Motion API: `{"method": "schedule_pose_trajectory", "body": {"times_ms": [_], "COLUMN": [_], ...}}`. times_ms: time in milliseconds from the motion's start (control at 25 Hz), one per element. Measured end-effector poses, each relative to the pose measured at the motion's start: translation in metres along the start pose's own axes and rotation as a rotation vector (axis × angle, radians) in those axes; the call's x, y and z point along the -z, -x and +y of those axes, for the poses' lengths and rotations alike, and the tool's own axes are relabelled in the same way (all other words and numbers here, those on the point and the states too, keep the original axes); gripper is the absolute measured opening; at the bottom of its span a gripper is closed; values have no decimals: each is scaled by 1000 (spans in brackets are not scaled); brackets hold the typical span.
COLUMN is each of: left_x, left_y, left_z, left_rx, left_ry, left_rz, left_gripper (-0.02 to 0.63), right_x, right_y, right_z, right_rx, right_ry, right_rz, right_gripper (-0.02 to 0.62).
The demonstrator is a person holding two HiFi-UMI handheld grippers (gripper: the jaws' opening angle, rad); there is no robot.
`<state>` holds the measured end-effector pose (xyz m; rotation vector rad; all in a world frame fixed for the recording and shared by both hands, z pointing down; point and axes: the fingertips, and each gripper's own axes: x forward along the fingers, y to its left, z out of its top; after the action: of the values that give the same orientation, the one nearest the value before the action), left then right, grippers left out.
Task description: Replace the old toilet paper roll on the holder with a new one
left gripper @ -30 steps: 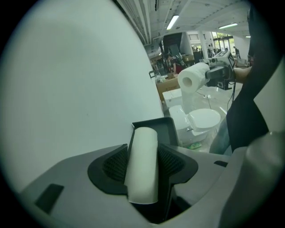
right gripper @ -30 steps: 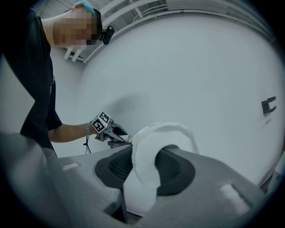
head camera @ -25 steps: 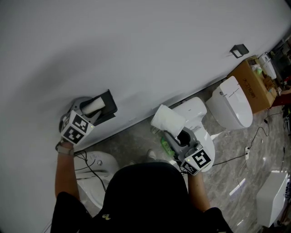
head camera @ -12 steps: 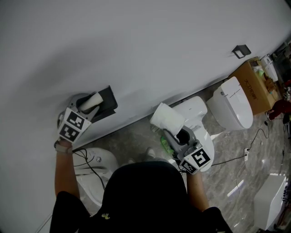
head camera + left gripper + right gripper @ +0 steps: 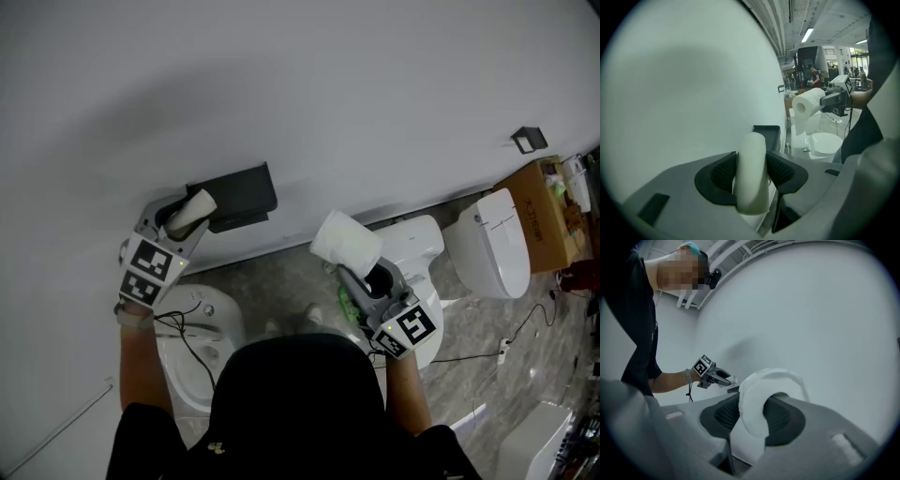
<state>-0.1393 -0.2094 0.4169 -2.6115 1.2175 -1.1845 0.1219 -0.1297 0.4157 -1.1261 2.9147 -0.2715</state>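
The left gripper (image 5: pixel 184 218) is pinching the old roll, a bare cardboard tube (image 5: pixel 751 171). Both pads press its sides, and the tube stands lengthwise between the jaws.

In the head view the tube sits just beside the left end of the black holder (image 5: pixel 239 193). It is off the holder; whether it touches is unclear. The holder is fixed low on the white wall (image 5: pixel 328 94), near the wall's bottom edge.

The right gripper (image 5: pixel 362 277) is pinching the new toilet paper roll (image 5: pixel 754 411). The pads clamp one side of the roll's wound paper, and a loose tail hangs below. The roll is held in the air, well apart from the holder to its right, above a white toilet (image 5: pixel 417 251).

A second toilet (image 5: pixel 494 246) and a cardboard box (image 5: pixel 542 204) stand along the wall's bottom edge, farther right.
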Motion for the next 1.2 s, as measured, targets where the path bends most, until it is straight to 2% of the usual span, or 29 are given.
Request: {"method": "schedule_pose_trajectory", "body": {"times_ms": [320, 640, 1000, 1200], "left_x": [64, 129, 168, 180], "left_y": [52, 77, 96, 102], "left_z": [-3, -29, -53, -63], "left_rx": [-93, -113, -153, -159], "left_ry": [137, 279, 432, 476], "left_rz": [35, 75, 71, 70], "left_gripper": [212, 212, 212, 212], "right_x": [4, 14, 21, 18], "right_y": [-53, -98, -126, -142], "right_z": [48, 98, 136, 148], "right_rx": [-179, -349, -501, -557], "right_ry": [19, 40, 68, 99], "right_rz": [35, 73, 120, 130], "right_gripper": [138, 140, 138, 138]}}
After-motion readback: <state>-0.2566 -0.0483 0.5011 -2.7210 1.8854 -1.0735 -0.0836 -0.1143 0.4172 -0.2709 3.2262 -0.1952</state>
